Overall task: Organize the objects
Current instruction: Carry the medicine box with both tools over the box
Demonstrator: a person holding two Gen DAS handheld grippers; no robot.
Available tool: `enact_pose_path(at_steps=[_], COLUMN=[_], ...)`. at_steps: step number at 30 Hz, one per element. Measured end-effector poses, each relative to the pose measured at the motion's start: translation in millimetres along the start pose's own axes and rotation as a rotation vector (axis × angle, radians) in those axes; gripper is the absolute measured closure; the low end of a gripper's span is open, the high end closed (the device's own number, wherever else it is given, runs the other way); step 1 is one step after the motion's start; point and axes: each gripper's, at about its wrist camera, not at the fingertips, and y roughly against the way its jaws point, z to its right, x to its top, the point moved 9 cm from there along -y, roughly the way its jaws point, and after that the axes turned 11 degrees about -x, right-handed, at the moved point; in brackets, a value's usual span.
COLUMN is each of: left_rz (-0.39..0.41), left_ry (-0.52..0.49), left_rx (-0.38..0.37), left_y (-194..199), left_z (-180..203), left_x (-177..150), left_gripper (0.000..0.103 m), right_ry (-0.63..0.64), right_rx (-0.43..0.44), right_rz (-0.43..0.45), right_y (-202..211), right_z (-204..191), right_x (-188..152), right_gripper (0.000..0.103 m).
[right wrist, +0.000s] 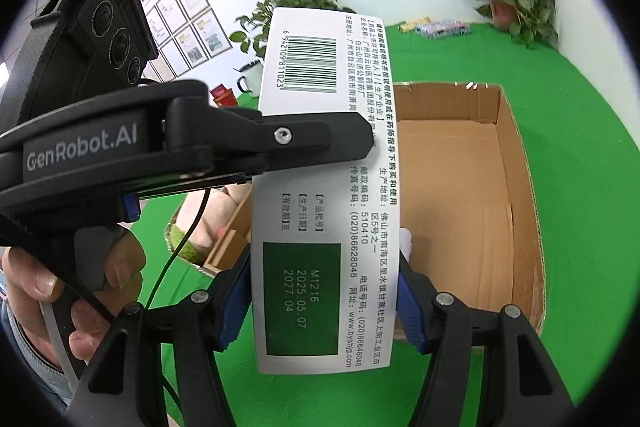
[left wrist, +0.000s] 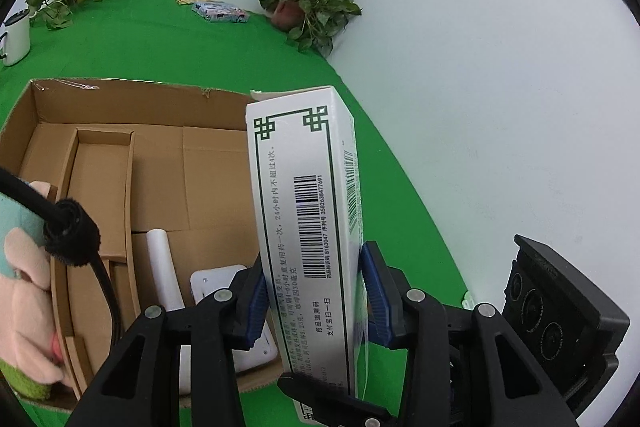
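The white medicine box (right wrist: pixel 326 187) carries most of the readable print: a barcode numbered 6 942109 811023, a dark green panel with M1216, 2025.05.07 and 2027.04, postcode 510410, phone (020)86628048 and www.byshjg.com. Its other face (left wrist: pixel 308 227) shows a second barcode, beside it the digits 81630047 and 358263847691, plus "24小时内不超过4次". The left gripper (right wrist: pixel 80 147) body reads GenRobot.AI. The framed certificates (right wrist: pixel 188 23) on the far wall are too small to read.
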Motion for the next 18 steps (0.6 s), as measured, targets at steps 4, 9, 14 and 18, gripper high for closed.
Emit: enact_pose_path(at_steps=[4,9,14,18], left_rz=[-0.033,-0.105,-0.152,-0.167], left_ry=[0.003,0.017,0.072,0.091], left_rx=[0.001,0.016,-0.005,-0.035], left_y=[-19,-56,-87,-102], left_z=[-14,-35,-60,-68], left_x=[5,2,-7,-7], left_gripper=[0.063,0.063,0.063,0.065], right_ry=[-0.022,-0.085,-0.12,-0.111], right_rx=[0.004,0.018,0.008,-0.01], right_rz=[-0.027,-0.086,-0.156,-0.188], right_y=[-11,-35,-60,-72], right_z=[10,26,41,51], right_x=[4,0,-12,-14], right_gripper=[0.041,0.041,0.041,0.04])
